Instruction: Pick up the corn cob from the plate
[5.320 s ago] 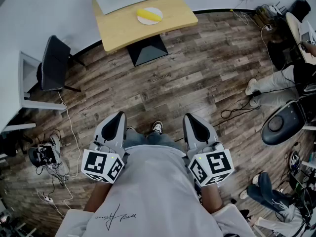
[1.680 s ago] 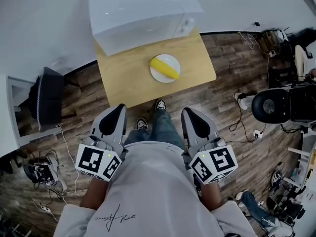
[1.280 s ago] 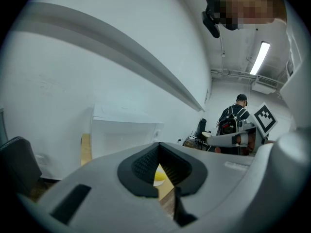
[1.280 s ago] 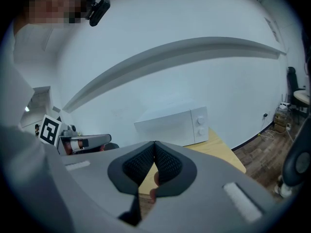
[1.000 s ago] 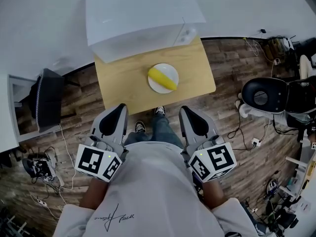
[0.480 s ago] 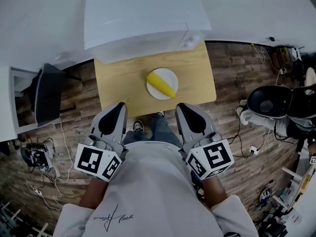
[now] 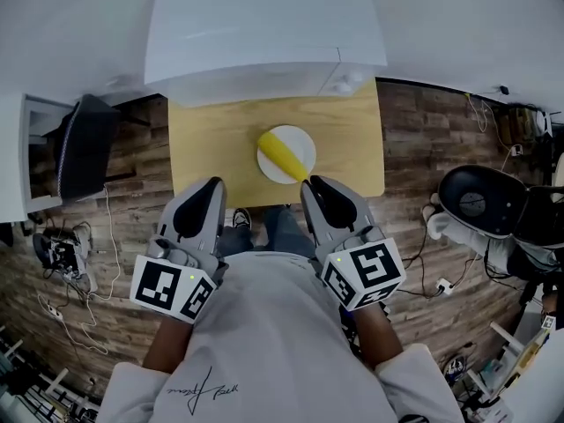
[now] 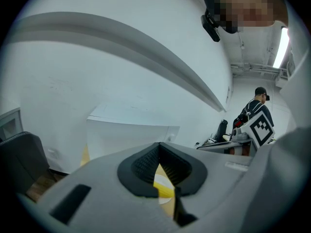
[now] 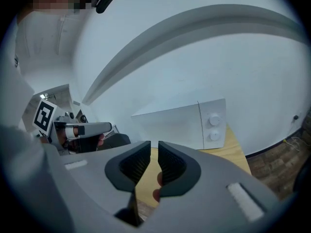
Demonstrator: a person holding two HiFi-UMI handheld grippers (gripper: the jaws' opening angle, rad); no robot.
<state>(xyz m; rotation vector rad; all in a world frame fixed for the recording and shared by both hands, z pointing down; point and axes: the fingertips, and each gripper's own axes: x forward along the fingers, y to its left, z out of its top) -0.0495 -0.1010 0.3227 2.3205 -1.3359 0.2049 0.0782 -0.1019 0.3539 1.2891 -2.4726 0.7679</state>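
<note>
A yellow corn cob (image 7: 281, 152) lies on a white plate (image 7: 300, 141) on the wooden table (image 7: 211, 144). It also shows low between the jaws in the left gripper view (image 8: 164, 189). My right gripper (image 7: 310, 181) reaches over the table's near edge, its tips just short of the plate. Its jaws (image 9: 154, 145) have just been opening and stand a narrow gap apart with nothing between them. My left gripper (image 7: 212, 183) hangs at the table's near edge, left of the plate. The tips of the left gripper (image 8: 158, 145) meet, holding nothing.
A white microwave (image 7: 264, 33) stands at the back of the table against the wall. A black chair (image 7: 84, 148) is left of the table. A round-based chair (image 7: 480, 203) stands to the right. Cables (image 7: 62, 252) lie on the wood floor at the left.
The person has walked up to the table, so plate and corn now lie just ahead of the grippers. The right gripper has moved forward to the plate's edge and its jaws have parted slightly.
</note>
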